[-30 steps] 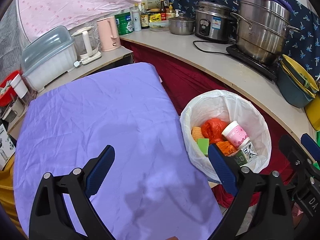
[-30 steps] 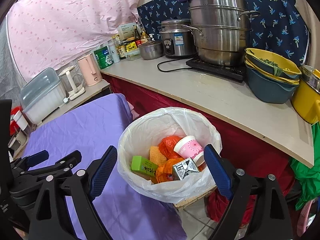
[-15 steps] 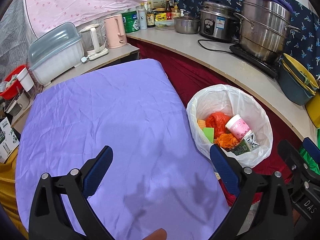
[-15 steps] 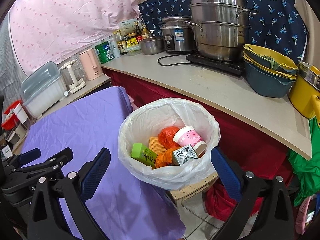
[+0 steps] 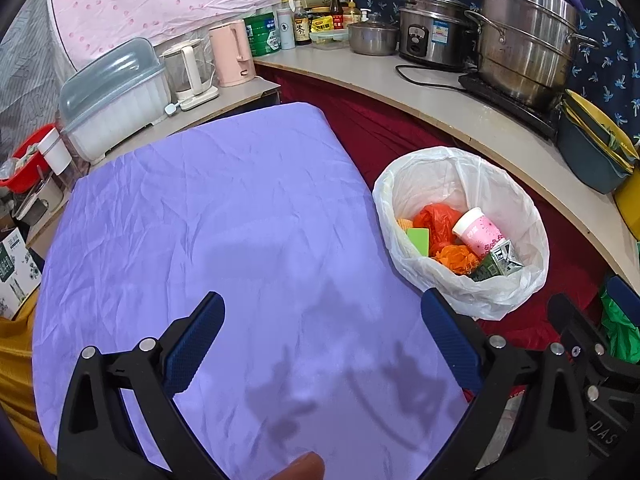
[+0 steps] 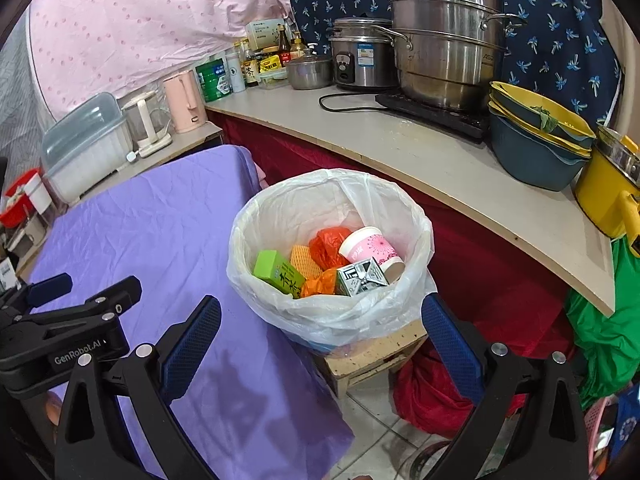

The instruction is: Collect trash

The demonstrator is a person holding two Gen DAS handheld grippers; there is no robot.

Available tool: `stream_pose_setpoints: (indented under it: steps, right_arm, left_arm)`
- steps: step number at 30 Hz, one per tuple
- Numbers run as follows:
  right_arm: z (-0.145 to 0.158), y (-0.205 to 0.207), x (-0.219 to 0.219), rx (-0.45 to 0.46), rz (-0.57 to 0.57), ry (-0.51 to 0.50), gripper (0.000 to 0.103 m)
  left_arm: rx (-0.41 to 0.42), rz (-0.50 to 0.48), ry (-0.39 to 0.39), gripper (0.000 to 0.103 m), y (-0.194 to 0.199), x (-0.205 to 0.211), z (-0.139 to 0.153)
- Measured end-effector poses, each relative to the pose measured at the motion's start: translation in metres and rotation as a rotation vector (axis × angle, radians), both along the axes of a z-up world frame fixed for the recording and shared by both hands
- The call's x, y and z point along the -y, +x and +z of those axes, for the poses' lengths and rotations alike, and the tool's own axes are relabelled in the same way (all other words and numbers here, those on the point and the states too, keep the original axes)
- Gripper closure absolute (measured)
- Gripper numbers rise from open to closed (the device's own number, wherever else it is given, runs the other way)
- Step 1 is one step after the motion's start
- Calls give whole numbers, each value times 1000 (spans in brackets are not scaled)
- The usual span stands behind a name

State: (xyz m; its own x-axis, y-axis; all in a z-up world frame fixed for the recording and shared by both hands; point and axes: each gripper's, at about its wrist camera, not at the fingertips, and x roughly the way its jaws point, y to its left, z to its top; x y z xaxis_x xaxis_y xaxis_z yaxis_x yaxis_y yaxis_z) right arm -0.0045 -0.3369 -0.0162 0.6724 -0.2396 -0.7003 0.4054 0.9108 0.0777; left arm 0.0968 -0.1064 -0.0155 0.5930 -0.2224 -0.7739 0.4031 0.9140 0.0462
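Sitting in the white bin bag (image 6: 332,304) are a pink cup (image 6: 370,250), a green box (image 6: 280,272) and orange wrappers (image 6: 328,246). Both the left gripper (image 5: 322,344) and right gripper (image 6: 320,344) have fingers wide apart, holding nothing, by the purple cloth (image 5: 224,220)

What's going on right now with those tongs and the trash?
Both tongs, left and right, open, empty. Trash sits in the white-lined bin: pink cup, green box, orange bags. Purple tablecloth bare. Nothing in the way.
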Motion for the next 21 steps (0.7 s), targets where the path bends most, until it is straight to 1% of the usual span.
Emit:
stream_pose_setpoints:
  steps: [9, 21]
  right_arm:
    - [-2, -3, -1, 1, -5, -6, 6]
    - [1, -2, 3, 3, -7, -1, 6]
  left_arm:
    - [-12, 7, 12, 9, -1, 3, -6]
    - [-2, 9, 19, 9, -4, 1, -2]
